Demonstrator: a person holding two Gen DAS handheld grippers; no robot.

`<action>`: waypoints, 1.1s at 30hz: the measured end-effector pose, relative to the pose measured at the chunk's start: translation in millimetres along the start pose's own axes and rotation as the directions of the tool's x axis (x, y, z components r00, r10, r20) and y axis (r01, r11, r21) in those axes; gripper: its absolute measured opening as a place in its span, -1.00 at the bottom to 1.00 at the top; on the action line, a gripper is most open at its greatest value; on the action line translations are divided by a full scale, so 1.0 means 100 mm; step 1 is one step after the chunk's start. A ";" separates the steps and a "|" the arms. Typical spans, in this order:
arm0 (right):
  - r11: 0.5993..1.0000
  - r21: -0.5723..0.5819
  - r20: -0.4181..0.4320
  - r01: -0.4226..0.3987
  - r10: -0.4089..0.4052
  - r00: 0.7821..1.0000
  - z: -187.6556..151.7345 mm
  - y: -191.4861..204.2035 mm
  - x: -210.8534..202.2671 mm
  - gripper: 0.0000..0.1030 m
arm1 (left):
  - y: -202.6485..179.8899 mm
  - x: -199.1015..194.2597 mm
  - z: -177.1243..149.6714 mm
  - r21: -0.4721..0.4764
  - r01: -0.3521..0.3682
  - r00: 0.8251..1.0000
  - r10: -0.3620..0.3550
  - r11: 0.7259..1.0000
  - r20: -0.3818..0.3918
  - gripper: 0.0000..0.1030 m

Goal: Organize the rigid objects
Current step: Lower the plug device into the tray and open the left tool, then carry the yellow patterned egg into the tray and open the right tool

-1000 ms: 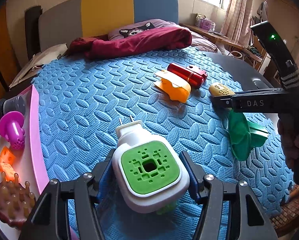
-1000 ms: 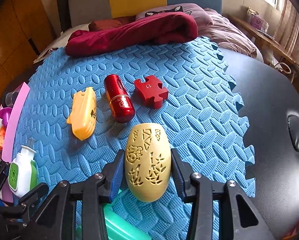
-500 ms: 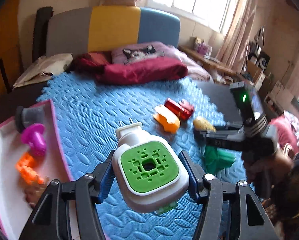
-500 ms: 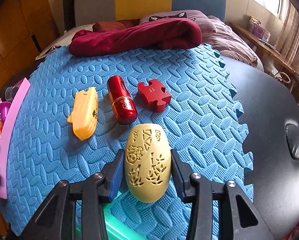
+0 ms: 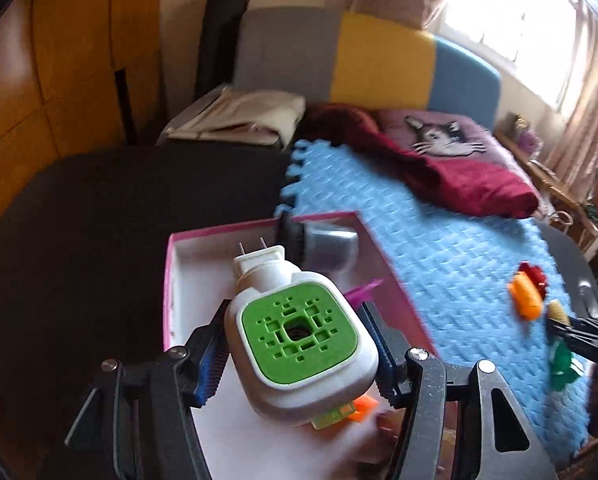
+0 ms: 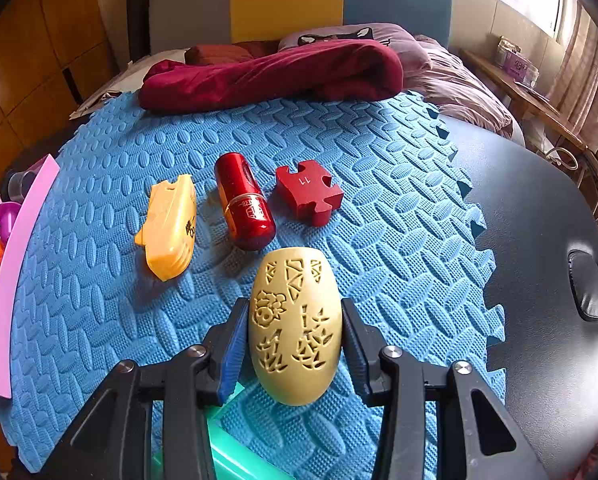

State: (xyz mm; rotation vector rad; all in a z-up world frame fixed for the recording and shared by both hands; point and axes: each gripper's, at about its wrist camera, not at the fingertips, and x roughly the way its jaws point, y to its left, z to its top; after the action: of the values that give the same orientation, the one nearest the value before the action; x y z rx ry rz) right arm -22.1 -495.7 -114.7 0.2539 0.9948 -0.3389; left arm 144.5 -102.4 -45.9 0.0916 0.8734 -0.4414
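My left gripper is shut on a white plug-in device with a green vented face and holds it in the air over the pink-rimmed white tray. My right gripper is shut on a tan carved egg-shaped shell, just above the blue foam mat. An orange plastic piece, a red cylinder and a red puzzle block lie on the mat ahead of it.
The tray holds a grey cup, a magenta piece and a small orange piece. A green object lies under the right gripper. A maroon cloth lies at the mat's far edge. The black tabletop shows to the right.
My left gripper has lifted and swung left with the plug-in device, from over the mat to over the tray. The right gripper has hardly moved and still holds the shell.
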 end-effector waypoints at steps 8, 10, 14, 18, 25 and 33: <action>1.000 -0.010 0.005 0.001 -0.001 1.000 0.01 0.00 0.01 -0.14 | 0.14 0.48 0.05 0.002 -0.015 0.997 0.015 1.000 -0.071 0.20; 1.000 -0.013 0.006 0.002 -0.002 1.000 0.01 0.01 0.01 -0.14 | 0.17 0.55 0.05 0.007 -0.048 0.995 0.048 0.999 -0.085 0.21; 1.000 -0.020 0.008 0.004 -0.003 1.000 0.01 0.01 0.02 -0.14 | 0.19 0.49 0.03 0.002 -0.061 0.995 0.061 0.998 -0.076 0.32; 1.000 -0.022 0.008 0.005 -0.005 1.000 0.01 0.01 0.02 -0.14 | 0.22 0.25 -0.04 -0.033 -0.069 0.997 0.068 0.997 -0.026 0.42; 1.000 -0.024 0.013 0.012 -0.012 1.000 0.00 0.03 0.03 -0.14 | 0.15 -0.21 -0.33 -0.119 -0.120 0.993 0.120 0.986 -0.005 0.45; 0.999 -0.031 0.024 0.025 -0.024 0.999 -0.01 0.05 0.02 -0.15 | -0.05 -0.53 -0.58 -0.134 -0.125 0.991 0.130 0.983 0.029 0.45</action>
State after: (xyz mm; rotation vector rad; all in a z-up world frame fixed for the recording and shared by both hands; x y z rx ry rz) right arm -20.2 -490.7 -116.8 0.2090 0.9802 -0.3474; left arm 71.3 -74.4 -42.7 0.0170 0.8518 -0.2638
